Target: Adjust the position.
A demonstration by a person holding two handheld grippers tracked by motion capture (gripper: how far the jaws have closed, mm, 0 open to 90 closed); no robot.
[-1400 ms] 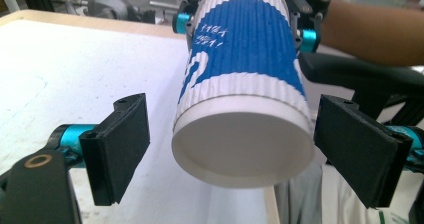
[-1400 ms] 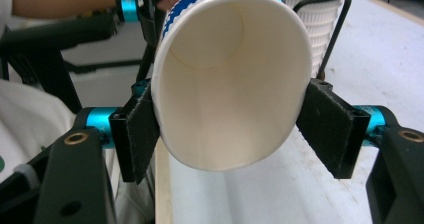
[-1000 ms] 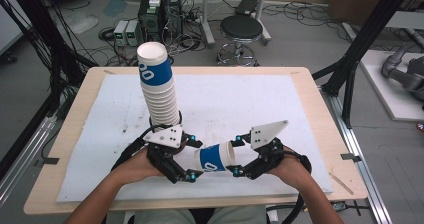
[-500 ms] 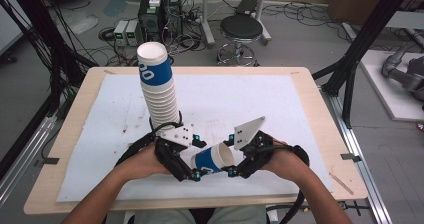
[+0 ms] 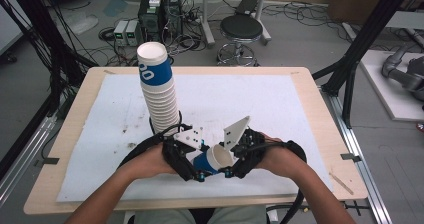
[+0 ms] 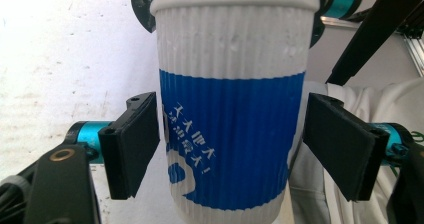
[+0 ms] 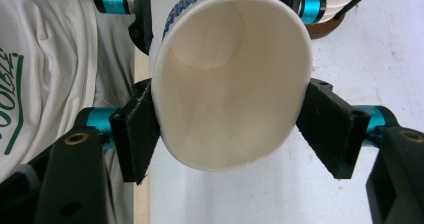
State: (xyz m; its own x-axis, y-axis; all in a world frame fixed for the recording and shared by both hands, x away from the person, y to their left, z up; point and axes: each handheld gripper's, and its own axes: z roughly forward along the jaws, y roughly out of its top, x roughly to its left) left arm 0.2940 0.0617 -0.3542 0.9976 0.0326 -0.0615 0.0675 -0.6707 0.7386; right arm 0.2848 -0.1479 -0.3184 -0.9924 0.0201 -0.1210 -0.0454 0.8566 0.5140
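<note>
Room: cluttered workshop floor behind the table point(image 5: 310, 104), with a round stool point(image 5: 241, 28), grey boxes and loose cables.
Surface: wooden tabletop under a white mat point(image 5: 250, 99), smudged on its left part.
Cup stack: tall stack of paper cups point(image 5: 157, 89) stands on the mat near the left gripper, leaning slightly, blue band on the top cup.
Held cup: one white ribbed paper cup point(image 5: 214, 160) with a blue band sits between the two grippers at the near edge of the table, tilted with its open mouth toward the right gripper.
Left hand pose: left hand point(image 5: 150, 160) comes in from the bottom edge, forearm angled inward, left gripper point(image 6: 232, 144) pointing toward the person's right.
Left claw: in the left gripper view the jaws stand either side of the cup's blue band; the left pad touches the wall, the right pad shows a thin gap, so it is not squeezing.
Right hand pose: right hand point(image 5: 280, 159) mirrors it, right gripper point(image 7: 227, 129) aimed left at the cup's mouth.
Right claw: jaws clamped on the cup just below its rim from both sides, mouth pressed to an oval.
Cut off: cup bottom runs out of the left gripper view's lower edge.
Hard to read: white print on the blue band is too small to make out.
</note>
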